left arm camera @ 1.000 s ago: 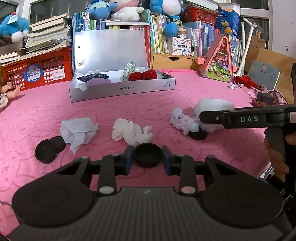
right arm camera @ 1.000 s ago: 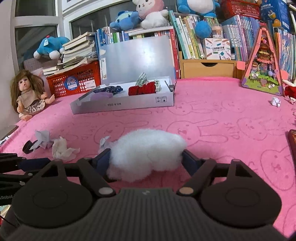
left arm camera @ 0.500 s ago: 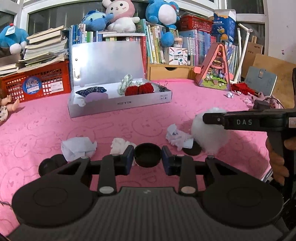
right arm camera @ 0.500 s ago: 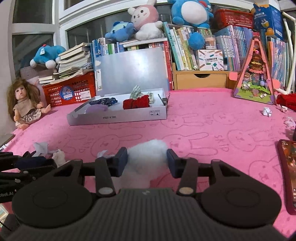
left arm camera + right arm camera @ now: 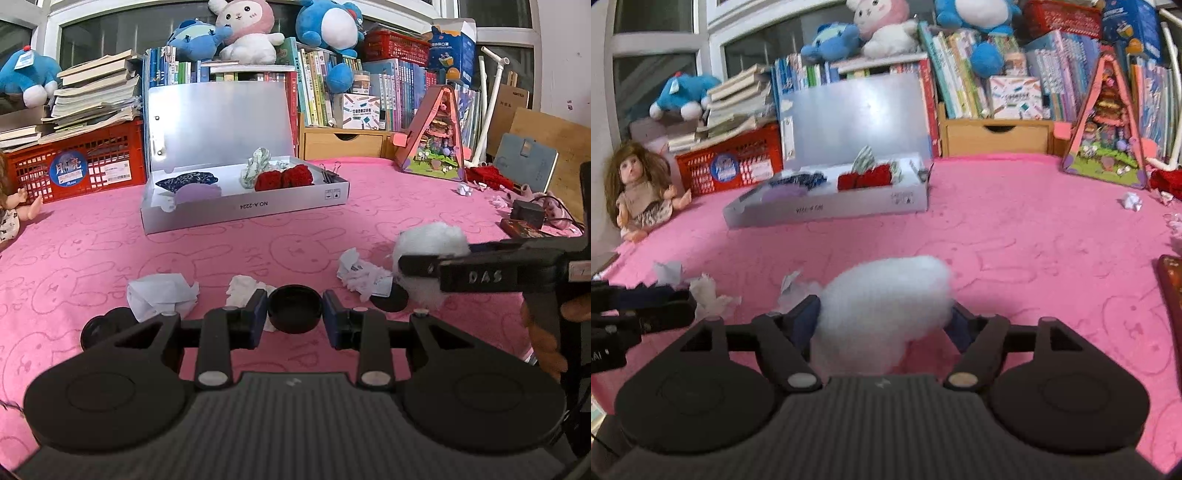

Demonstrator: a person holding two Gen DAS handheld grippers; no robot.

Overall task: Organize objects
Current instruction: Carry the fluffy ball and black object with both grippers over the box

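Left tool (image 5: 294, 320): my fingers are clenched on the black cap (image 5: 294, 308), lifted level above the pink counter (image 5: 258, 254).
Right tool (image 5: 882, 323): squeezing the white fluff ball (image 5: 886, 295); soft and light, so I grip mid-body.
Goal, I judge: the open box (image 5: 243, 206), well ahead.

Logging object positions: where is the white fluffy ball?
Between the right gripper fingers, the white fluffy ball sits low-centre in the right wrist view, beside crumpled paper.
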